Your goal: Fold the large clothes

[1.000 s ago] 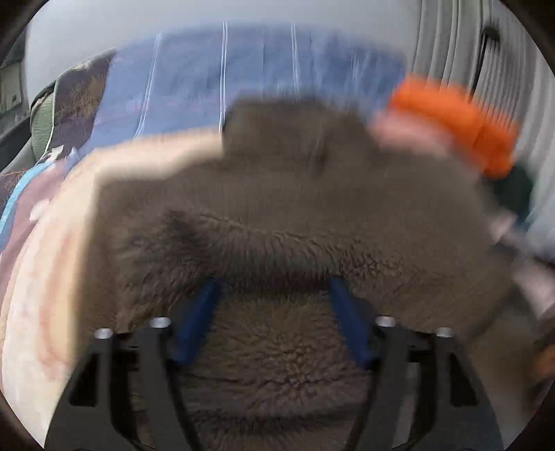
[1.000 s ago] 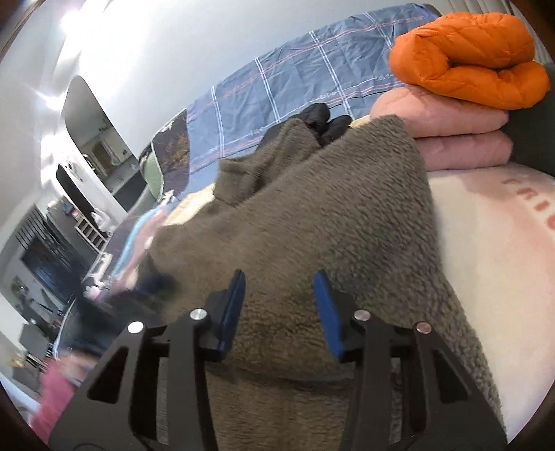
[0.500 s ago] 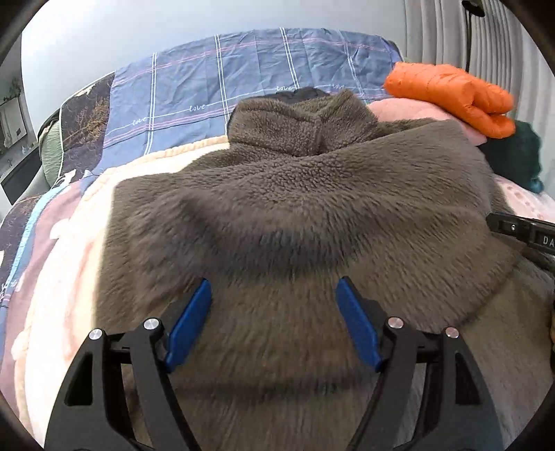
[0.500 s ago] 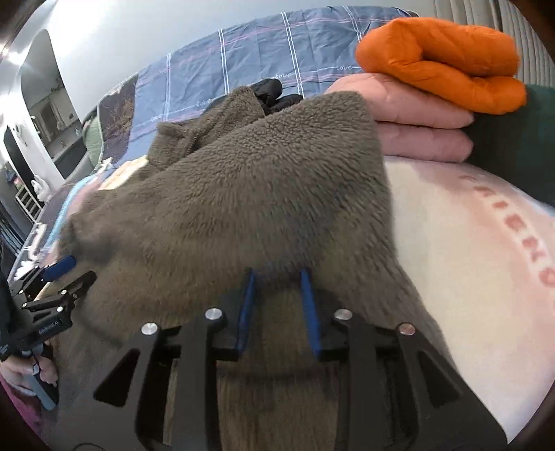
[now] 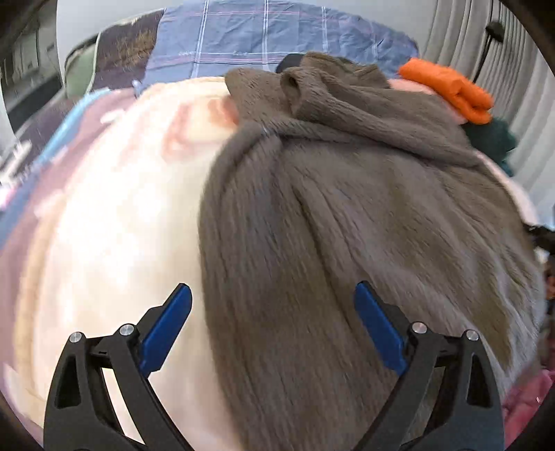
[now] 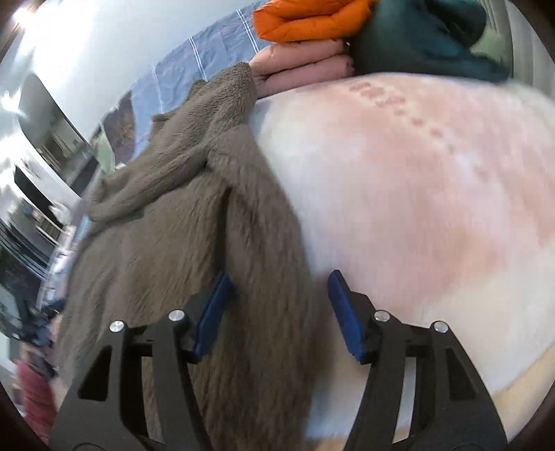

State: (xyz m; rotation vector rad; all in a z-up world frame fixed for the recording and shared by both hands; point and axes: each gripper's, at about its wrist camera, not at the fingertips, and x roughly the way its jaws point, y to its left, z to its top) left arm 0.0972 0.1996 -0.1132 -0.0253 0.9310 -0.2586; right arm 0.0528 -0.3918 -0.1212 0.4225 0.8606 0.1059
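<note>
A brown fleece jacket (image 5: 347,215) lies bunched on a cream and pink blanket (image 5: 114,215), its collar at the far end. My left gripper (image 5: 272,312) is open, its jaws wide apart over the jacket's near left edge. In the right wrist view the jacket (image 6: 180,222) runs from the far folded pile to the near edge. My right gripper (image 6: 277,298) is open, with the jacket's right edge lying between its blue fingers (image 6: 341,305). Both views are motion blurred.
A folded pile stands at the far right: an orange jacket (image 6: 305,20) on a pink one (image 6: 305,69), a dark green garment (image 6: 423,38) beside them. A blue checked bedcover (image 5: 270,38) lies behind. The blanket (image 6: 416,194) spreads right.
Both grippers pulled back toward the near end and opened wider; the right jaws were nearly shut on the fleece before. The spread jacket is now gathered into a narrower, bunched shape.
</note>
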